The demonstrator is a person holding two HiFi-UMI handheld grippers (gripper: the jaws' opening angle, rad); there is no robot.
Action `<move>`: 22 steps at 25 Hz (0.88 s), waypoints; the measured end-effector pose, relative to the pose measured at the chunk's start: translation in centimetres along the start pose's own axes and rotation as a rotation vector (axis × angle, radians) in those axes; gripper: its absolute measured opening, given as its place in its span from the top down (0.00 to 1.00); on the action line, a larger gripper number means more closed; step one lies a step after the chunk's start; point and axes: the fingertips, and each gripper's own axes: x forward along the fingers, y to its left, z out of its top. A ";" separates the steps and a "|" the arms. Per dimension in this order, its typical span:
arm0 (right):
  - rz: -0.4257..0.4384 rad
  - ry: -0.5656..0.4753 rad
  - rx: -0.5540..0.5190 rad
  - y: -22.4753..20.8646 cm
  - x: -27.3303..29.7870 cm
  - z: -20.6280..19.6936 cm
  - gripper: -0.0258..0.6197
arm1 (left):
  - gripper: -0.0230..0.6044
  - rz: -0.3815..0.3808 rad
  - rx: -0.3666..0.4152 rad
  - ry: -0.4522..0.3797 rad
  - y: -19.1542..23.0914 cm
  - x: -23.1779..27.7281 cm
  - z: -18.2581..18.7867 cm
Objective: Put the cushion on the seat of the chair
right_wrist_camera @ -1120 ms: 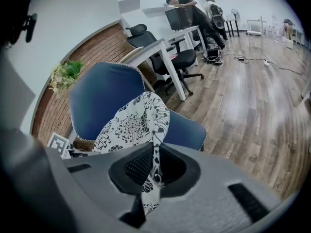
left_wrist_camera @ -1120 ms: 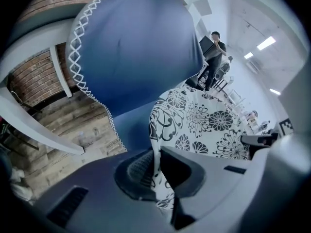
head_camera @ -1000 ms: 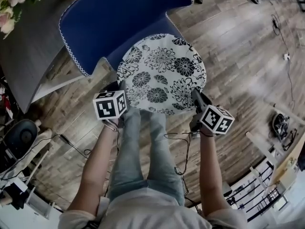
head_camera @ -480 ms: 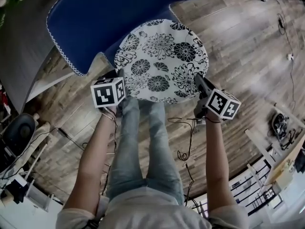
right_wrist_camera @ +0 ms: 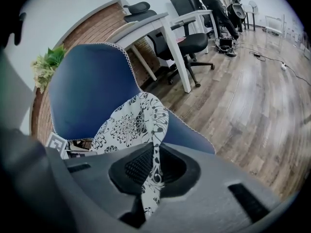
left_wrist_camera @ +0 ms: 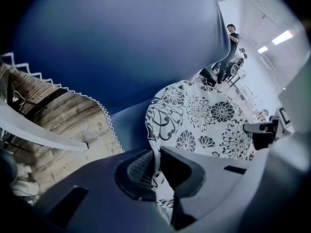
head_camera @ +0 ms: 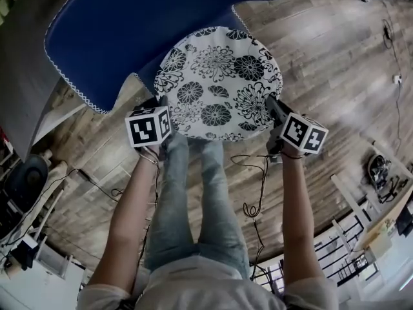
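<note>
As we held the head view against the frames from a second back, the cushion (head_camera: 219, 82) had slid up-frame toward the blue chair back (head_camera: 142, 24). It lay flat over where the seat should be and covered it, so the seat itself didn't show there. We had the left gripper (head_camera: 161, 104) on the cushion's near-left rim and the right gripper (head_camera: 271, 103) on its near-right rim.

Left gripper view: the chair back filled far more of the frame than before, so we'd closed in. The jaws were nearly together, with only the cushion's thin patterned edge pinched between the pads (left_wrist_camera: 138, 169).

Right gripper view: the chair back was larger and nearer here too. The blue seat edge (right_wrist_camera: 192, 132) showed just beyond the cushion, to its right. These jaws were also closed down to fabric thickness on the cushion rim.

Our read: the cushion was being brought in over the seat with both claws gripping. We couldn't tell whether it already rested on the seat or hung just above it.
</note>
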 end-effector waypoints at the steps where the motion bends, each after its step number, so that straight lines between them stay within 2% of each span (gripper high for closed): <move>1: -0.004 0.011 -0.005 -0.2 0.4 0.0 0.92 | 0.94 0.004 -0.003 0.004 0.2 0.3 -0.1; 14: -0.072 0.062 -0.116 -3.0 2.9 0.5 0.92 | 0.94 0.054 -0.019 0.022 0.8 2.4 -1.3; 19: -0.106 0.064 -0.129 -4.1 4.0 0.4 0.91 | 0.94 0.025 -0.070 0.024 1.1 3.9 -2.6; 22: -0.138 0.066 -0.133 -4.8 4.4 0.3 0.90 | 0.94 0.049 -0.052 0.016 1.4 3.9 -2.1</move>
